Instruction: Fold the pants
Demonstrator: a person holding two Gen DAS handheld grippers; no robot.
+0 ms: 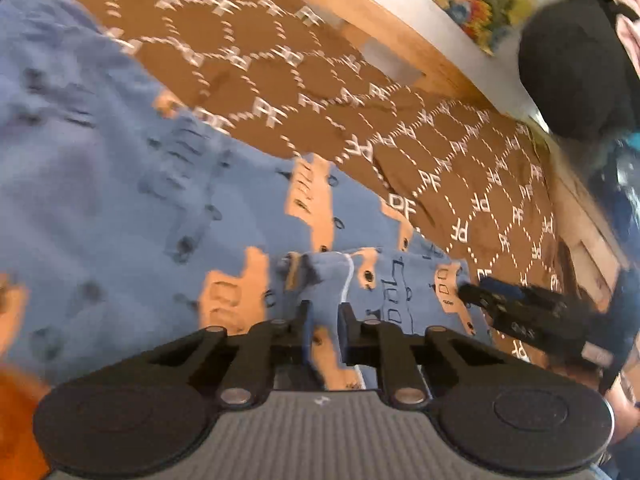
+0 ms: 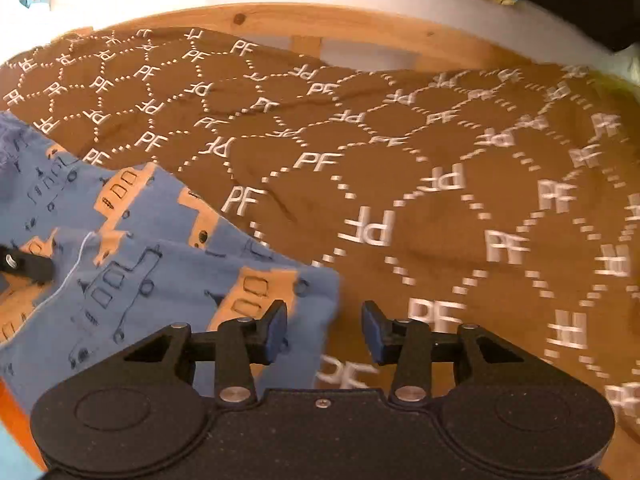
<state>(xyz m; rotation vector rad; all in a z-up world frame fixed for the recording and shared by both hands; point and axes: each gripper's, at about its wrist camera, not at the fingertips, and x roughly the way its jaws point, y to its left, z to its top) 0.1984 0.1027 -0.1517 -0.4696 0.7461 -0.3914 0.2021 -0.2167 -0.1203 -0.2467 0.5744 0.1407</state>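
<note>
1. Blue pants [image 1: 120, 184] with orange trucks lie on a brown "PF" blanket [image 1: 280, 68] – spread left, one end near the blanket's middle.
2. Left gripper [image 1: 324, 312]: jaws narrowed over a raised fold of the pants; whether the pads pinch it, I cannot tell.
3. Right gripper [image 2: 325, 326]: jaws apart, gripping nothing – one fingertip over the pants' edge, the other over blanket.
4. A wooden frame [image 2: 360, 24] borders the blanket.
</note>
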